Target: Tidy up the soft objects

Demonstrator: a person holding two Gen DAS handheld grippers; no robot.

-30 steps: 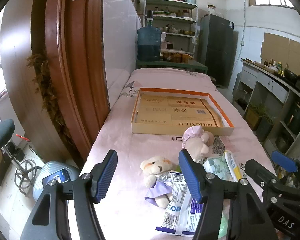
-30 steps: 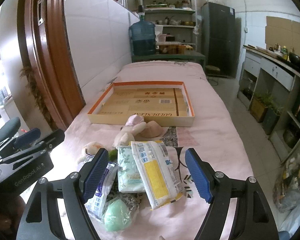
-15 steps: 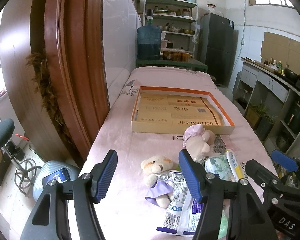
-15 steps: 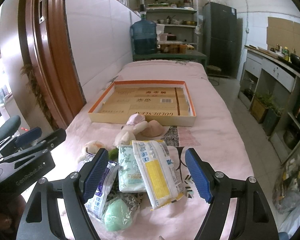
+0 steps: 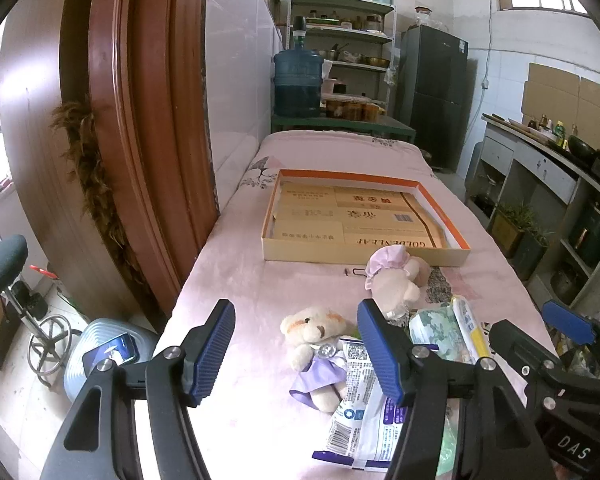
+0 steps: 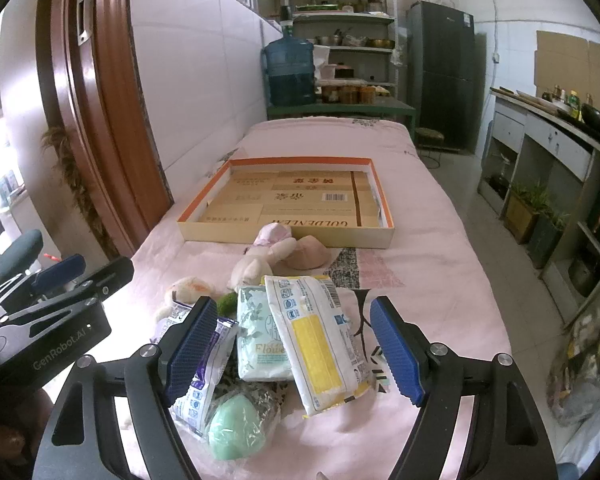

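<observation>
Both the left gripper (image 5: pixel 296 354) and right gripper (image 6: pixel 290 348) hover spread wide and empty above the heap: cream teddy bear in purple dress (image 5: pixel 315 350), yellow-and-white tissue pack (image 6: pixel 314 338). Nothing lies yet in the shallow orange-rimmed cardboard tray (image 6: pixel 284 236) (just beyond), so picking presumably starts now, needing a descent onto one item.

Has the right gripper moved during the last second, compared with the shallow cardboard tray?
Barely. In the right wrist view, the cardboard tray sits very slightly lower and further right than before, so the right gripper, open over the packets, has drifted only a little.
</observation>
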